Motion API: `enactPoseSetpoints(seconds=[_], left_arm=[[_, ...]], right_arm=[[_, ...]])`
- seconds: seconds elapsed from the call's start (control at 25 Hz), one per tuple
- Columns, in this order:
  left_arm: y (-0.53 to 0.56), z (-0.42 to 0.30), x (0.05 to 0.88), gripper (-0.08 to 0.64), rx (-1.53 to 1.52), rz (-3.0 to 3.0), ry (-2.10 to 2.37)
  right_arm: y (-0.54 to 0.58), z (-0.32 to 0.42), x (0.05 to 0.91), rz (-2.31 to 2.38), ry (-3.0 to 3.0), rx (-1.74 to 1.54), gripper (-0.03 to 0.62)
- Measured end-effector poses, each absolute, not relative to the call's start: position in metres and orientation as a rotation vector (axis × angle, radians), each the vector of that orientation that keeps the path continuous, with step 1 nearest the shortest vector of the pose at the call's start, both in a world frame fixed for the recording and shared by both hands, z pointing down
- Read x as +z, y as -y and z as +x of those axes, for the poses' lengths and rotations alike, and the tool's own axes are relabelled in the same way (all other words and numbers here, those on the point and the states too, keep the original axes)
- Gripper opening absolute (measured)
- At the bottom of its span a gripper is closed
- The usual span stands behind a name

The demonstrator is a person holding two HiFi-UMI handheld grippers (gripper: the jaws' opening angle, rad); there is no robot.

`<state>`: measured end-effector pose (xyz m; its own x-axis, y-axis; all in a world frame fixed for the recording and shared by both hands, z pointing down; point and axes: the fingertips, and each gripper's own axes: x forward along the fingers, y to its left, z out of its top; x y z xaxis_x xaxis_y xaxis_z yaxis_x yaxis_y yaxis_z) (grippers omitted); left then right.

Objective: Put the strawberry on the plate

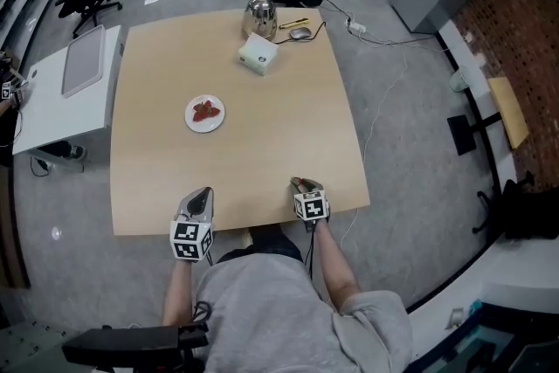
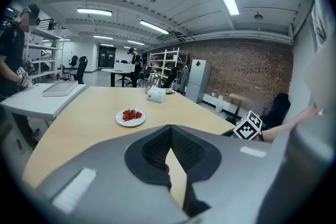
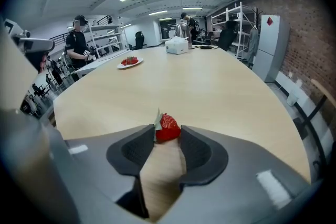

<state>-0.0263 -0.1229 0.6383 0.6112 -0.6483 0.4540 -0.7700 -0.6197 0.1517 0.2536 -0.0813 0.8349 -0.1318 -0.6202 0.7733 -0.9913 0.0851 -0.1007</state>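
Note:
A red strawberry (image 3: 167,127) with a green leaf sits between the tips of my right gripper (image 3: 167,135), whose pads close on both its sides. That gripper (image 1: 303,185) is low over the near edge of the wooden table (image 1: 288,127), right of centre. The white plate (image 1: 204,113) lies left of the table's middle and holds several strawberries (image 1: 205,110); it also shows far off in both gripper views, plate (image 2: 130,118) and plate (image 3: 129,62). My left gripper (image 1: 199,193) is at the near edge too, its jaws shut with nothing in them (image 2: 169,131).
A white tissue box (image 1: 258,53), a metal kettle (image 1: 259,15) and a mouse (image 1: 300,33) stand at the table's far side. A white side table (image 1: 52,100) with a grey tray adjoins on the left. Office chairs stand beyond; a person (image 3: 80,39) stands by the shelves.

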Motion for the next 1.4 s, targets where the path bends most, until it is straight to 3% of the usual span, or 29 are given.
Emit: enactPoseSetpoints(seconds=[0.44,1.4], left_arm=[[0.131,-0.038,0.649,0.020,0.497,2.454,1.207],[0.127,-0.103,0.675,0.020,0.473,2.230,1.427]], right_arm=[[0.101,0.236,0.817,1.566,1.886,0.819,0.163],[0.246,0.107,0.756,1.219,2.189,0.512,0.163]])
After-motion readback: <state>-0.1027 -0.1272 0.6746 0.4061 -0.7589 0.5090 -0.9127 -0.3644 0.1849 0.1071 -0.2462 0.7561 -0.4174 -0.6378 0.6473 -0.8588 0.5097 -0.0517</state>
